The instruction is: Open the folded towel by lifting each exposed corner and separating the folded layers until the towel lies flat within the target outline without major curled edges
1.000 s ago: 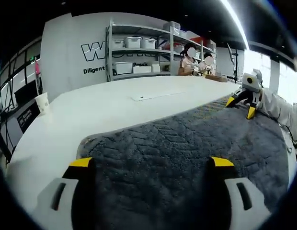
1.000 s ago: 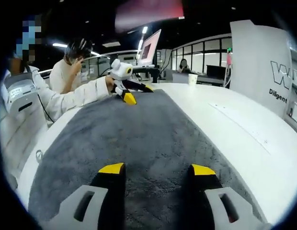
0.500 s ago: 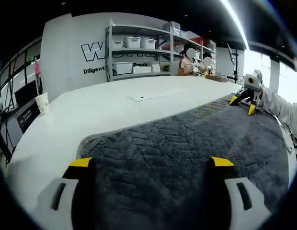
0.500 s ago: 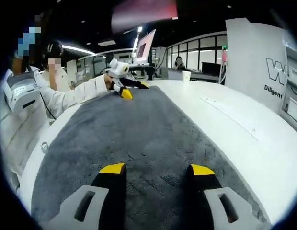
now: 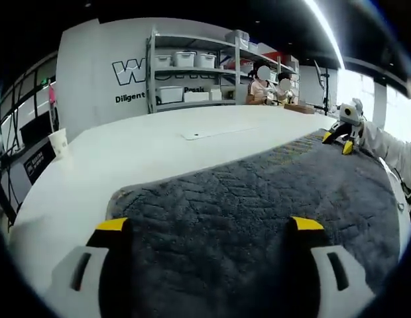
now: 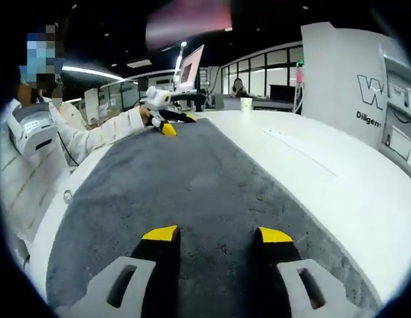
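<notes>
A dark grey towel [image 5: 258, 192] lies spread over the white table [image 5: 126, 152], its near edge just ahead of my left gripper [image 5: 209, 225]. That gripper's yellow-tipped jaws stand wide apart above the pile, holding nothing. Far along the towel, by its other end, sits my right gripper [image 5: 341, 136]. In the right gripper view the towel [image 6: 172, 172] runs away from my right gripper [image 6: 217, 234], which is open over the cloth. At the far end the left gripper [image 6: 167, 122] rests low on the towel with its jaws spread.
A paper cup [image 5: 58, 141] stands near the table's left edge. A thin flat strip [image 5: 215, 132] lies on the bare table. Shelves with bins [image 5: 192, 73] and seated people are behind. A person's sleeve [image 6: 93, 136] reaches along the towel's left side.
The right gripper has drawn back toward its end of the towel, so it looks smaller in the left gripper view. The left gripper has stayed still.
</notes>
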Motion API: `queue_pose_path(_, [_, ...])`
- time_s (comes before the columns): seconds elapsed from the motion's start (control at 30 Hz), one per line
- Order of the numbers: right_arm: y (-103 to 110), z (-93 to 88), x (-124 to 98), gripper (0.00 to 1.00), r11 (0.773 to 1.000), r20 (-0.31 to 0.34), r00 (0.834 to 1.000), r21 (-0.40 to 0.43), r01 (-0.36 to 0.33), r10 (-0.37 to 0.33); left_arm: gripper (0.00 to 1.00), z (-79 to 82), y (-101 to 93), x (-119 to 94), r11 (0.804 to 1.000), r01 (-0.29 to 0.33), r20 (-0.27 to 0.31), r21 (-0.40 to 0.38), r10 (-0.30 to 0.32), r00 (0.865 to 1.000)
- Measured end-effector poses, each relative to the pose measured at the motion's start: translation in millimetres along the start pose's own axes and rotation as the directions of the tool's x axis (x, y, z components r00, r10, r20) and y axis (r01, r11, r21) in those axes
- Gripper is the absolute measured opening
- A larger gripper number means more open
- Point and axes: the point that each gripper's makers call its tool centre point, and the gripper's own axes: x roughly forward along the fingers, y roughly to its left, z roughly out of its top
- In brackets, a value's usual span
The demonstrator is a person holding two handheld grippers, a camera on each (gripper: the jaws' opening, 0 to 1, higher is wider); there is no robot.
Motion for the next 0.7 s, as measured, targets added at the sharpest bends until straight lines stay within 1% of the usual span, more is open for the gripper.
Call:
queue_pose_path(0.1, [-2.8, -3.5, -7.8, 0.41, 1.000, 0.016, 1.000, 0.016, -0.002, 0.002, 0.97, 0.1, 0.0, 0.2, 1.000, 0.000, 0.000, 0.000, 0.000, 1.000])
queue_pose_path(0.37, [-5.5, -13.8, -24.5, 0.44, 1.000, -0.008, 1.000, 0.020, 0.015, -0.015, 0.97, 0.3, 0.2, 1.0, 1.000, 0.000, 0.000, 0.000, 0.000, 1.000])
queue_pose_path(0.43, [-6.6, -16.9, -29.4, 0.44, 1.000, -0.017, 1.000, 0.020, 0.020, -0.019, 0.97, 0.4, 0.2, 1.1, 1.000, 0.000, 0.000, 0.000, 0.000, 1.000])
queue_pose_path(0.53, [-10.8, -21.4, -37.5, 0.43, 0.999, -0.014, 0.999, 0.034, 0.034, -0.034, 0.97, 0.5, 0.6, 1.4, 1.000, 0.000, 0.001, -0.001, 0.000, 1.000])
queue_pose_path(0.6, [-9.1, -23.8, -42.7, 0.43, 0.999, -0.013, 0.999, 0.040, 0.036, -0.035, 0.97, 0.7, 0.9, 1.6, 1.000, 0.000, 0.001, 0.000, 0.000, 1.000])
queue_pose_path(0.7, [-11.5, -29.9, -51.1, 0.44, 0.998, -0.032, 0.998, 0.037, 0.050, -0.048, 0.97, 0.7, 0.6, 1.6, 1.000, 0.000, 0.002, 0.000, 0.000, 1.000])
